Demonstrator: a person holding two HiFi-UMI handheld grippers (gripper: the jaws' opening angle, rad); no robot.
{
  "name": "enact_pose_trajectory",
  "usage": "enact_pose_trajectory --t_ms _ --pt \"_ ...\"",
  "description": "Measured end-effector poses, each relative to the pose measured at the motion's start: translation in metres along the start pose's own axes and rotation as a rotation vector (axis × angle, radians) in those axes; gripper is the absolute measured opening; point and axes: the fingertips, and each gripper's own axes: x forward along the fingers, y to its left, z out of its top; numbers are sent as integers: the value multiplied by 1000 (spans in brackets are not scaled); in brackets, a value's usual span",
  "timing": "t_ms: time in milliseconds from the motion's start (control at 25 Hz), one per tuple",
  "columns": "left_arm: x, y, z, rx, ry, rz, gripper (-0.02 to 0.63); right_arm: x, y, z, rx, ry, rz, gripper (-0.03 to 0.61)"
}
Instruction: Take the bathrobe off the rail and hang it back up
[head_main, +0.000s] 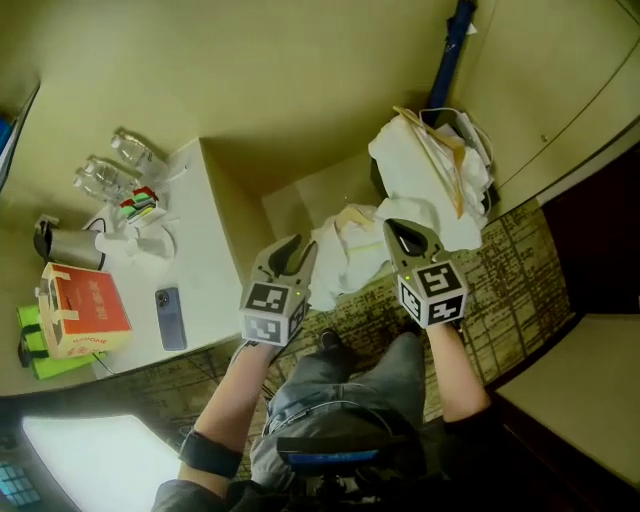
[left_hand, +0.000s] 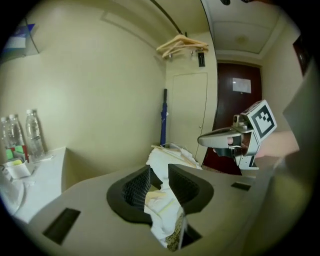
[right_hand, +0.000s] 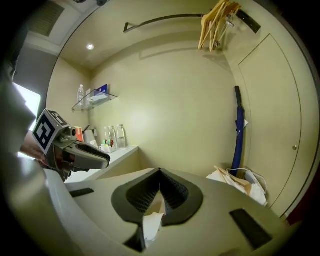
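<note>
The white bathrobe (head_main: 425, 190) lies in a heap on the floor by the wall, with a wooden hanger (head_main: 437, 150) on top of it. My left gripper (head_main: 296, 245) hovers at the heap's left end, jaws open, and cloth (left_hand: 162, 210) shows through the gap without being pressed. My right gripper (head_main: 400, 232) is over the middle of the heap. Its jaws are shut and a fold of white cloth (right_hand: 149, 222) sits between the pads. High up, the rail (right_hand: 165, 19) carries bare wooden hangers (right_hand: 215, 25).
A white counter (head_main: 205, 265) on the left holds water bottles (head_main: 110, 165), a kettle (head_main: 65, 243), a red box (head_main: 85, 305) and a phone (head_main: 171, 318). A blue umbrella (head_main: 455, 40) leans in the corner. Patterned carpet (head_main: 520, 270) and a dark door (left_hand: 240, 100) lie to the right.
</note>
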Motion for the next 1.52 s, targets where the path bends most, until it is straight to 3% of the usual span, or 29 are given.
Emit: enact_pose_trajectory --t_ms 280,560,760,920,1200,1520 --pt "70 1 -42 -29 152 5 158 74 -17 -58 -10 81 48 21" --pt "171 12 -124 -34 259 8 195 149 -53 -136 5 164 61 21" --pt "236 18 -195 26 307 -33 236 191 -73 -190 22 203 30 21" --pt "279 28 -240 20 344 -37 252 218 -81 -226 11 226 23 21" --pt "344 45 -301 32 400 -33 280 254 -99 -273 41 235 6 21" --pt "381 52 -336 141 456 -81 282 276 -104 -294 60 208 17 21"
